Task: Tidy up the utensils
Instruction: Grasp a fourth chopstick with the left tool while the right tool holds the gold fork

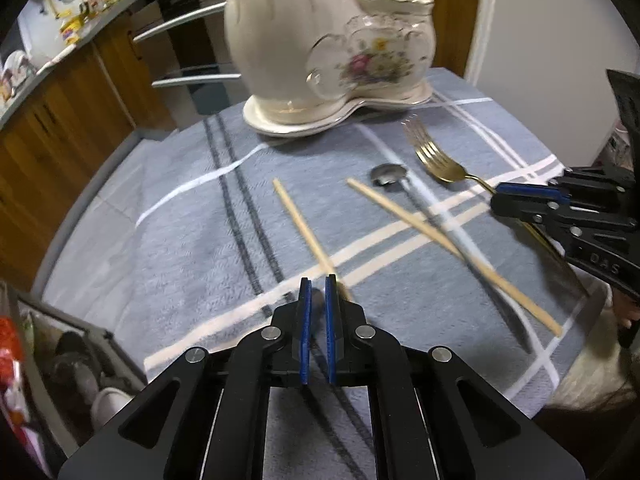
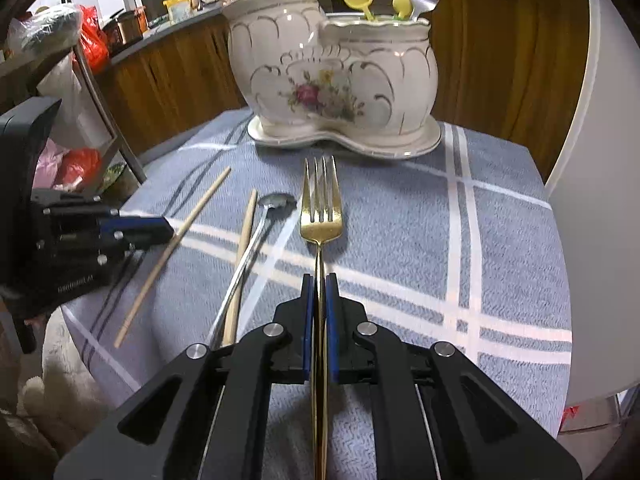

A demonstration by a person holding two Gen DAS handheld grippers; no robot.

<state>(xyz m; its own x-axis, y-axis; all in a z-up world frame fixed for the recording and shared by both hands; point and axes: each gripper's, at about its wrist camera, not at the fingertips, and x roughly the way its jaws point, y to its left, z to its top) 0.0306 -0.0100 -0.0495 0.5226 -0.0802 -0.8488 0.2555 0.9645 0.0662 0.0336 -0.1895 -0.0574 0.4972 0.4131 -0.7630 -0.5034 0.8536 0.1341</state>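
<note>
Left wrist view: your left claw (image 1: 319,280) is closed almost fully, its blue pads beside the near end of one chopstick (image 1: 304,228); whether it grips that chopstick cannot be told. A second chopstick (image 1: 452,252) lies crossed over a spoon (image 1: 387,175) on the table (image 1: 180,240).

Right wrist view: your right claw (image 2: 319,280) is clamped on the gold fork (image 2: 321,216) handle, tines pointing toward the ceramic holder (image 2: 332,80).
</note>
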